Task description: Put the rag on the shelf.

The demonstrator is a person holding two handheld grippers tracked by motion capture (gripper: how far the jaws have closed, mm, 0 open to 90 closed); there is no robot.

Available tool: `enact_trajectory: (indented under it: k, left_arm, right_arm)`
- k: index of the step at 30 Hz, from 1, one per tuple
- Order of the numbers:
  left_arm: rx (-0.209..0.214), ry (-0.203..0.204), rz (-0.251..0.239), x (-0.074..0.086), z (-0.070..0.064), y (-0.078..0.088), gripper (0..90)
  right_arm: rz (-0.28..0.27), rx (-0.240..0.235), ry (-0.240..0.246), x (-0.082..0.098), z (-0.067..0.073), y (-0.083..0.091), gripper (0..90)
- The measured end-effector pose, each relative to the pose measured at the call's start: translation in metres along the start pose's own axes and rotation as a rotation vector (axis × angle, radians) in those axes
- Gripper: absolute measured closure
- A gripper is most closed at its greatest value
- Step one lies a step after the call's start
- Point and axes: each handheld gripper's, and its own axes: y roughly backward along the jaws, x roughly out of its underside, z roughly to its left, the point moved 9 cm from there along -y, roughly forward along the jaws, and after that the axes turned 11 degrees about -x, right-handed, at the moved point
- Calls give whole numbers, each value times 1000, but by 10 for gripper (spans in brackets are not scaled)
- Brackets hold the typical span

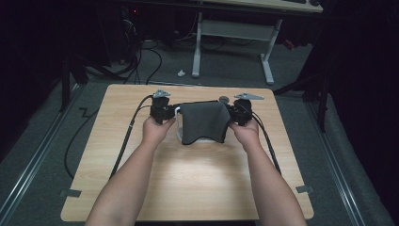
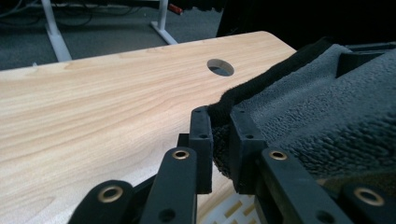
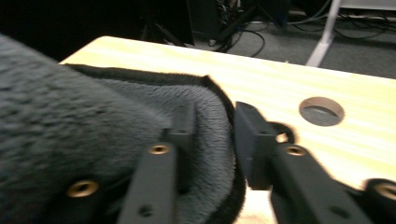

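Note:
A dark grey fleecy cloth (image 1: 204,121) (image 2: 317,107) (image 3: 93,116) is draped over a white slotted container (image 1: 179,125) (image 2: 233,210) at the middle back of the wooden table (image 1: 197,179). My left gripper (image 1: 175,113) (image 2: 220,121) is at the cloth's left edge, its jaws pinched shut on the hem. My right gripper (image 1: 230,115) (image 3: 215,116) is at the cloth's right edge. Its jaws stand apart, and the hem lies loosely between them, against one jaw and just clear of the other. A person's hand holds each gripper.
A round hole (image 1: 224,99) (image 2: 220,67) (image 3: 321,111) pierces the tabletop just behind the cloth. Bare wood stretches in front of the hands. Beyond the table, a white desk frame (image 1: 233,33) and black cables (image 1: 141,61) stand on the grey floor.

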Motion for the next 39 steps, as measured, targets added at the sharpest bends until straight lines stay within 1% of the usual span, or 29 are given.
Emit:
enact_trajectory:
  k: [2, 4, 6, 8, 10, 13, 15, 18, 20, 22, 26, 28, 31, 33, 36, 39]
  left_arm:
    - [-4, 0, -6, -2, -1, 2, 794]
    - [-6, 2, -13, -4, -1, 3, 786]
    - [-11, 3, -16, -5, -1, 4, 778]
    - [-15, 2, -14, -5, 0, 6, 776]
    - [-20, -2, -16, -6, 0, 6, 776]
    - [-29, -7, -17, -7, 2, 8, 772]
    - [-43, -16, -17, -7, 3, 8, 774]
    - [-48, -23, -14, -7, 4, 9, 750]
    - [-53, -16, -21, -9, 5, 11, 734]
    - [-60, -21, -34, -12, 6, 14, 723]
    - [-81, -22, -57, -18, 10, 23, 702]
    - [-96, -35, -61, -20, 13, 28, 688]
    - [-109, -39, -74, -23, 16, 36, 665]
    - [-112, -35, -94, -25, 17, 44, 657]
    - [-118, -30, -111, -25, 18, 53, 642]
    - [-131, -44, -121, -21, 18, 63, 624]
  right_arm:
    - [5, 10, -9, -1, -3, 2, 632]
    - [8, 26, -1, -2, -5, 5, 612]
    - [9, 41, 20, -4, -5, 7, 594]
    - [11, 70, 44, -6, -6, 10, 577]
    - [1, 83, 44, -10, -7, 13, 569]
    - [-16, 88, 46, -16, -10, 17, 551]
    - [-26, 99, 51, -20, -10, 20, 548]
    - [-43, 116, 62, -26, -11, 25, 540]
    - [-44, 126, 71, -29, -12, 27, 535]
    - [-47, 133, 77, -31, -13, 30, 532]
    - [-52, 151, 84, -33, -15, 36, 524]
    - [-50, 156, 91, -34, -15, 40, 519]
    - [-57, 169, 109, -34, -14, 47, 517]
    - [-62, 173, 113, -33, -13, 51, 514]
    - [-60, 181, 127, -31, -11, 57, 507]
    - [-54, 184, 142, -29, -7, 64, 499]
